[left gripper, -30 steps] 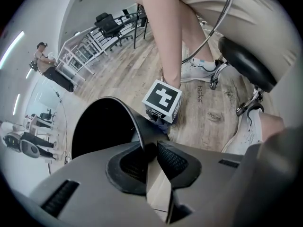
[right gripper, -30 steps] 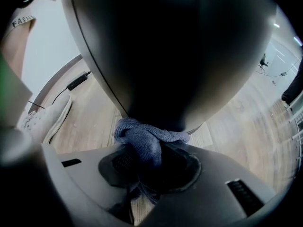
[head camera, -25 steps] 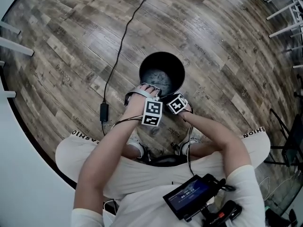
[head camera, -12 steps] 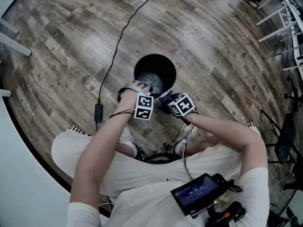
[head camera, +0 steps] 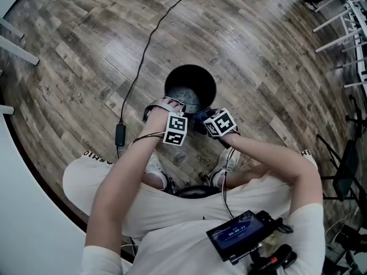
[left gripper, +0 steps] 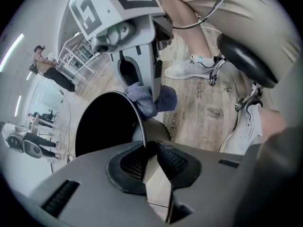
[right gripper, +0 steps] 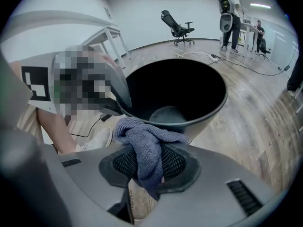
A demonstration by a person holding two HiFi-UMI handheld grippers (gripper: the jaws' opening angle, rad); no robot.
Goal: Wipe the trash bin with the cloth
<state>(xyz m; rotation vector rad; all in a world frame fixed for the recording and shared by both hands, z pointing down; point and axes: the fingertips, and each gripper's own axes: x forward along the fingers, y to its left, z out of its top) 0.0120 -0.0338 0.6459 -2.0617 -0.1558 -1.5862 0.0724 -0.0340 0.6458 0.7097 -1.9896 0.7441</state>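
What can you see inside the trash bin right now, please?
Inside the trash bin, only its bare greyish bottom shows, with nothing loose on it. In the head view, the left gripper and the cloth cover its near inner wall.

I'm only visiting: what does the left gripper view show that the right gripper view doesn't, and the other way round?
Only the left gripper view: the left tongs pinched on the rim of the trash bin, the right tongs seen from outside, and a black stool seat. Only the right gripper view: the right tongs' pads clamped on the cloth, and the bin's pale bottom. Both: the black bin, the blue cloth at its rim, the wooden floor.
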